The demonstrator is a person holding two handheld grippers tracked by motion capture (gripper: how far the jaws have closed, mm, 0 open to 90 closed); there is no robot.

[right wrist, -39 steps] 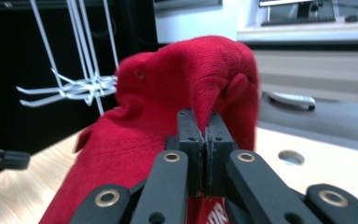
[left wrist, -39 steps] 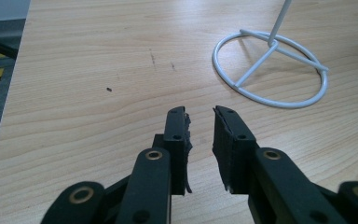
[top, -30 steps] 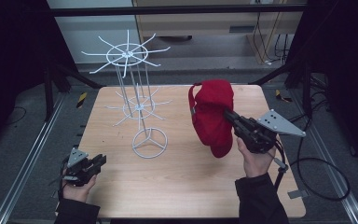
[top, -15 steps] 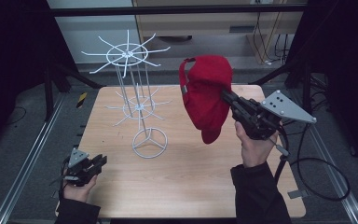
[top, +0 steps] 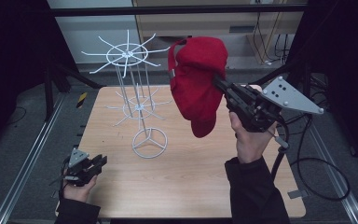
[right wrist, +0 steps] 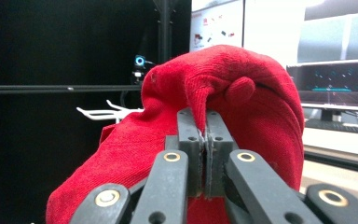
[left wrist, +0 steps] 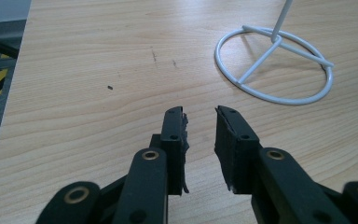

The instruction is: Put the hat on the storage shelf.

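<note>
1. A red cap (top: 196,84) hangs in the air above the table, its crown fabric pinched in a fold, brim pointing down.
2. A white wire rack (top: 138,93) stands upright on the wooden tabletop, just left of the cap.

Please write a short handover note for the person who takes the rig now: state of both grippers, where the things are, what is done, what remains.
Right gripper: shut on a fold of the red cap, held in the air beside the top ring of the white wire rack.
Left gripper: open, holding nothing, low over the table at its near left corner.
Done: cap lifted off the table.
Left: probably hang the cap on a rack arm, then release.
</note>
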